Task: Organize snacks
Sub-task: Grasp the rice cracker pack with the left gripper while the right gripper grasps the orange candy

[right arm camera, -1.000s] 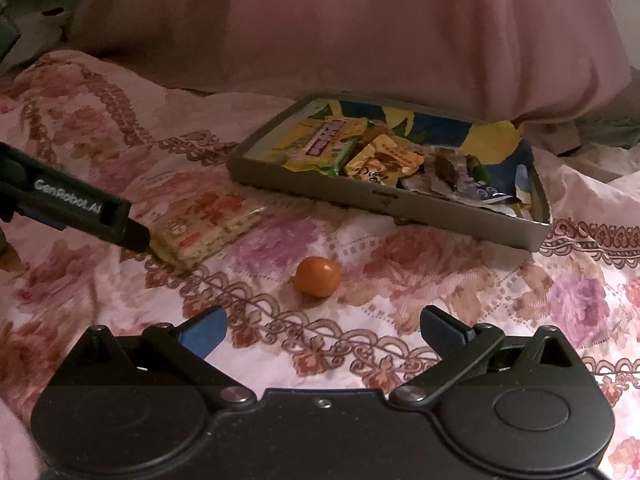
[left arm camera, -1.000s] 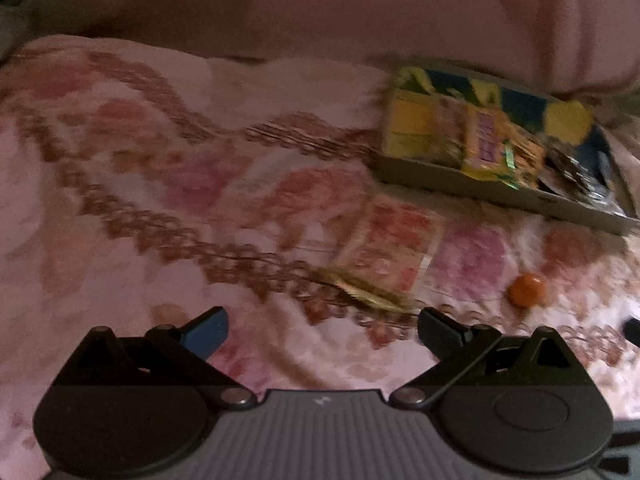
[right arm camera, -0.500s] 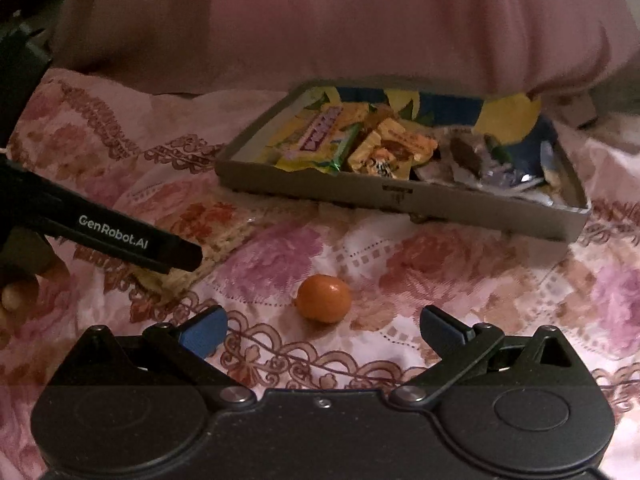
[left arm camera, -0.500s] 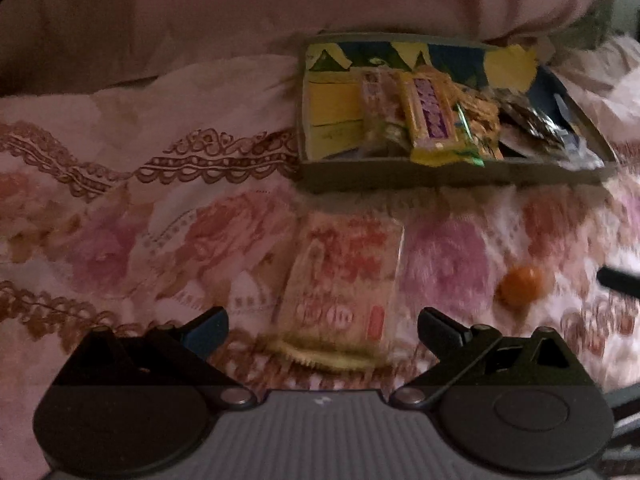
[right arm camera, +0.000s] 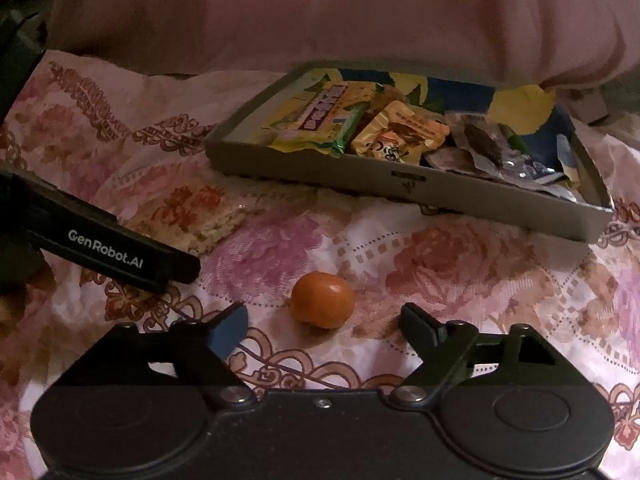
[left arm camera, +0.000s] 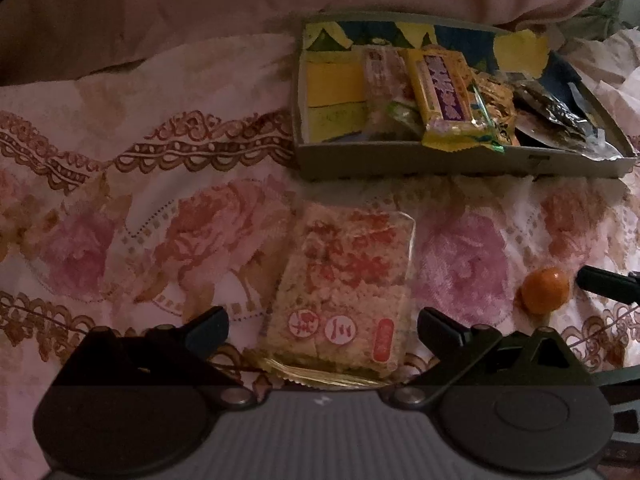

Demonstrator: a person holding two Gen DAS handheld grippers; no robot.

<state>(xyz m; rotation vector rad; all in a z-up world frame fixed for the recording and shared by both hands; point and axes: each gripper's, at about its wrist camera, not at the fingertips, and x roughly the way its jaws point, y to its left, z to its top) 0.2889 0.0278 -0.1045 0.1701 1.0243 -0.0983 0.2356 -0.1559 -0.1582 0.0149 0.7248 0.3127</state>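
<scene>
- Left claw (left arm camera: 322, 326) is spread wide and gripping nothing, straddling the near end of the rice cracker pack (left arm camera: 344, 284), which lies flat on the flowery bedspread (left arm camera: 160, 240) just short of the tray (left arm camera: 440, 158).
- My worry there: that crinkly wrapper is slick and flat, so when the claw pinches it could just fold the plastic or snag the bedspread along with it.
- Middle: the small orange (right arm camera: 322, 300) sits loose on the bedspread, apart from the tray.
- Right claw (right arm camera: 322, 330) has just been closing in a bit, orange just ahead of its fingers, not touching yet as far as I can tell.
- It's round and on soft fabric, so an off-centre squeeze could make it roll away.
- The tray's already pretty stuffed with snack packs, so anything added might slide over the low rim.
</scene>
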